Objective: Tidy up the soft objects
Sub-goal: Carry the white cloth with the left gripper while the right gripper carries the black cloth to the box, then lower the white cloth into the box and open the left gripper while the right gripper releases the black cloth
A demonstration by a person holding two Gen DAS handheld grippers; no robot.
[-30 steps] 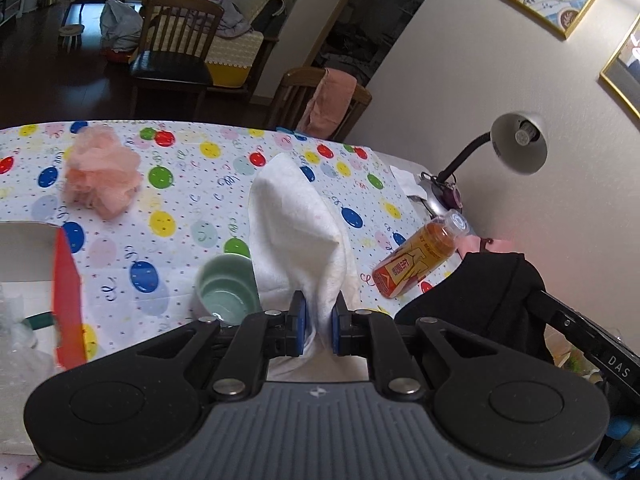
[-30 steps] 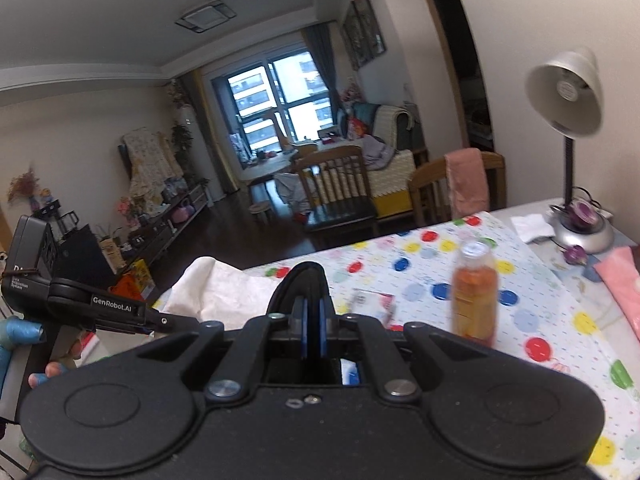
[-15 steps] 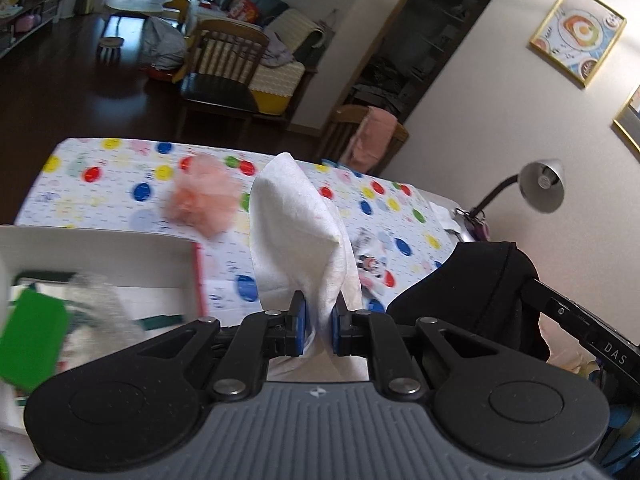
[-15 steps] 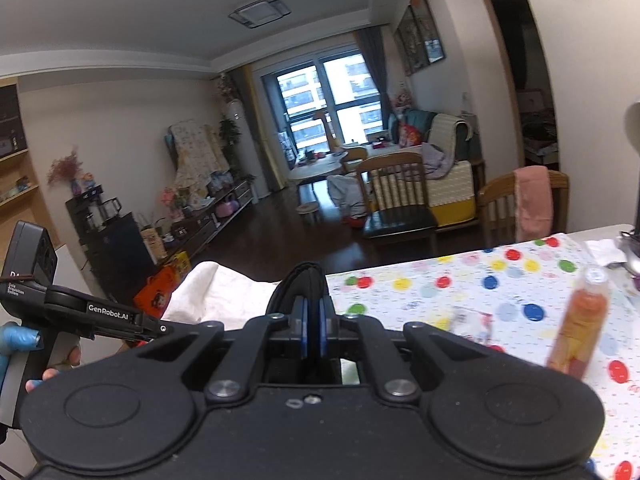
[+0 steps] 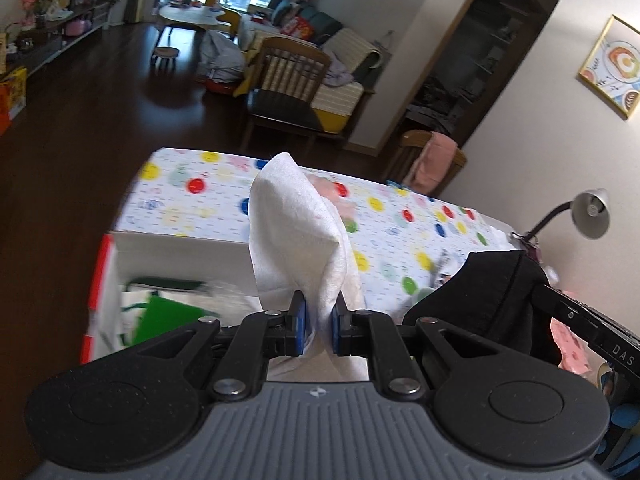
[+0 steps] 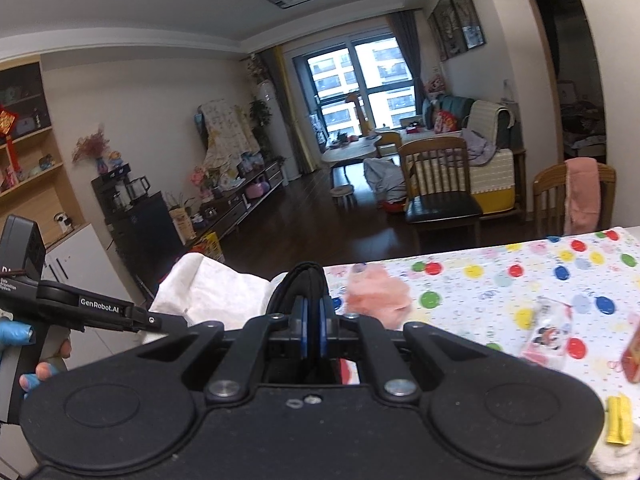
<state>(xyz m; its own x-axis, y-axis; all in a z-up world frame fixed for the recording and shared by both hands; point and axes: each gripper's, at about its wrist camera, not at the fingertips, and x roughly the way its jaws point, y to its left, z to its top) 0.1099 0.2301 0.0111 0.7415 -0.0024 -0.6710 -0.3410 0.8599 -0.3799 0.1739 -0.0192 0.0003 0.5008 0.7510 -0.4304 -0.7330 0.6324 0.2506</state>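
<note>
My left gripper (image 5: 319, 322) is shut on a white cloth (image 5: 298, 236) that stands up in a fold above its blue pads; the same white cloth (image 6: 212, 290) shows at the left of the right wrist view. My right gripper (image 6: 313, 330) is shut on a black cloth (image 6: 302, 280) looped over its fingers, and that black cloth (image 5: 490, 292) hangs at the right of the left wrist view. Both are held above the near left part of the spotted table (image 5: 192, 200). A pink fluffy puff (image 6: 378, 294) lies on the table just beyond the right gripper.
A white box with a red edge (image 5: 168, 246) sits below the left gripper, holding green (image 5: 168, 312) and clear plastic items. A small printed packet (image 6: 548, 334), a yellow item (image 6: 618, 420) and a desk lamp (image 5: 588, 214) are on the table. Wooden chairs (image 6: 440, 188) stand behind it.
Both grippers have swept leftward across the table with their cloths still held. The orange bottle and green cup have left view; the white box now lies under the left gripper.
</note>
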